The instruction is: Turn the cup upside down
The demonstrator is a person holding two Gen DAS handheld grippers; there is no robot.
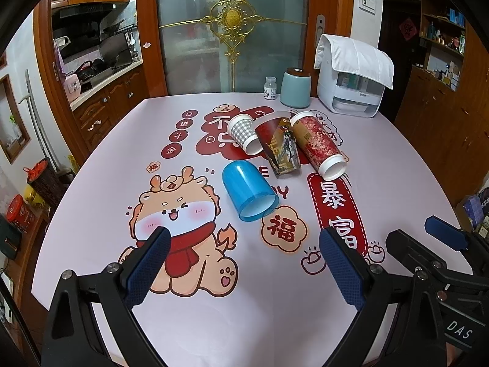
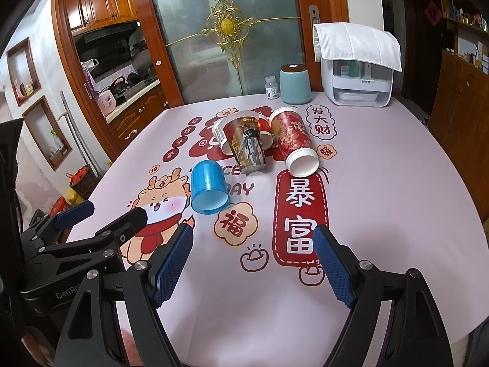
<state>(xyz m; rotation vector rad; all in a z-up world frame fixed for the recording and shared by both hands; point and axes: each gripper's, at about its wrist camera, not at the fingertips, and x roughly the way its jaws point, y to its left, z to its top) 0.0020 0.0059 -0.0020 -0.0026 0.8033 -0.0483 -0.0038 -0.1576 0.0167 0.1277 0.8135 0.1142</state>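
Four cups lie on their sides on the printed tablecloth. A blue plastic cup lies nearest, mouth toward me. Behind it lie a grey checked paper cup, a dark illustrated cup and a red and gold paper cup. My left gripper is open and empty, above the table short of the blue cup. My right gripper is open and empty, to the right of the left one, which shows at the left of the right wrist view.
At the table's far edge stand a teal canister, a small white bottle and a white appliance under a cloth. A glass door and kitchen cabinets are behind. The pink tablecloth lies in front of the cups.
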